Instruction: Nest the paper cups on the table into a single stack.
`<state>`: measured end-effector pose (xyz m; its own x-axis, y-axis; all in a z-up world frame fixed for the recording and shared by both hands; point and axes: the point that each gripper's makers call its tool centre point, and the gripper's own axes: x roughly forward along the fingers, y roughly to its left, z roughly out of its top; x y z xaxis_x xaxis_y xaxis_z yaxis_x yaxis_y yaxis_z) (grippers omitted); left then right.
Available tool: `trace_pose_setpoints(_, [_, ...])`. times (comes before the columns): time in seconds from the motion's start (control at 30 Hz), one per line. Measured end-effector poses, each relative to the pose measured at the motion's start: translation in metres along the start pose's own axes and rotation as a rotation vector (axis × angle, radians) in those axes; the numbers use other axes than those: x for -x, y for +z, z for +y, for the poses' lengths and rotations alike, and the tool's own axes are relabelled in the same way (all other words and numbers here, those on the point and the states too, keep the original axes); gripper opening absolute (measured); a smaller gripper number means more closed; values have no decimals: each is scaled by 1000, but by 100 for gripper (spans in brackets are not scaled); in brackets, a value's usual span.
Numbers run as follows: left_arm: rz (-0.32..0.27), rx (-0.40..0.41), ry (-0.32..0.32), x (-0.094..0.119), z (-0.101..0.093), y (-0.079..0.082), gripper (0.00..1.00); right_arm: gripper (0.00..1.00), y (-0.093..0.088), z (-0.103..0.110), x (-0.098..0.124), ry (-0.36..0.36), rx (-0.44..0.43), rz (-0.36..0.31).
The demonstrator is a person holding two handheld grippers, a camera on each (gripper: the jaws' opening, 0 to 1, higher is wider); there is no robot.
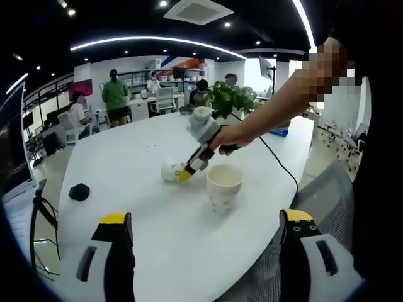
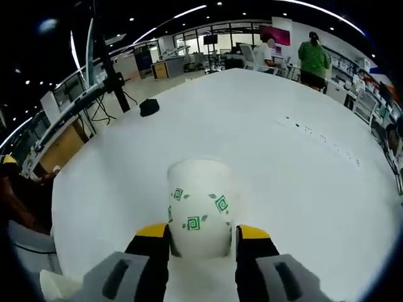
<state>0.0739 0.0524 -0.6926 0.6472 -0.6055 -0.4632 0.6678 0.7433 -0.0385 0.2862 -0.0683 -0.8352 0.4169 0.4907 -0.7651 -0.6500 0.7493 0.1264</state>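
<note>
Mid-table, right gripper (image 2: 201,242) jaws clasping tipped cup (image 2: 198,217), left gripper (image 1: 208,248) jaws wide at table (image 1: 126,170) edge

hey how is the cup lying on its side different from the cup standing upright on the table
The lying cup rests on its side on the white table, base pointing away from the right gripper; the upright cup stands with its mouth open upward. The lying cup sits between the right gripper's jaws, which close on its sides; the upright cup stands free, untouched. Both are white paper cups with green printed patterns.
</note>
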Motion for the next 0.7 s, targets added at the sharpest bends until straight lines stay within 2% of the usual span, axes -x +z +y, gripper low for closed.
trace_pose_setpoints(0.4, [3, 1, 10, 0, 1, 0, 93, 36, 8, -1, -1, 7, -16, -49])
trace_pose_setpoints(0.57, [-9, -1, 5, -1, 0, 5, 93, 35, 11, 0, 14, 11, -17, -64])
trace_pose_setpoints(0.7, [-23, -3, -1, -3, -2, 10, 93, 35, 5, 1, 26, 9, -4, -82])
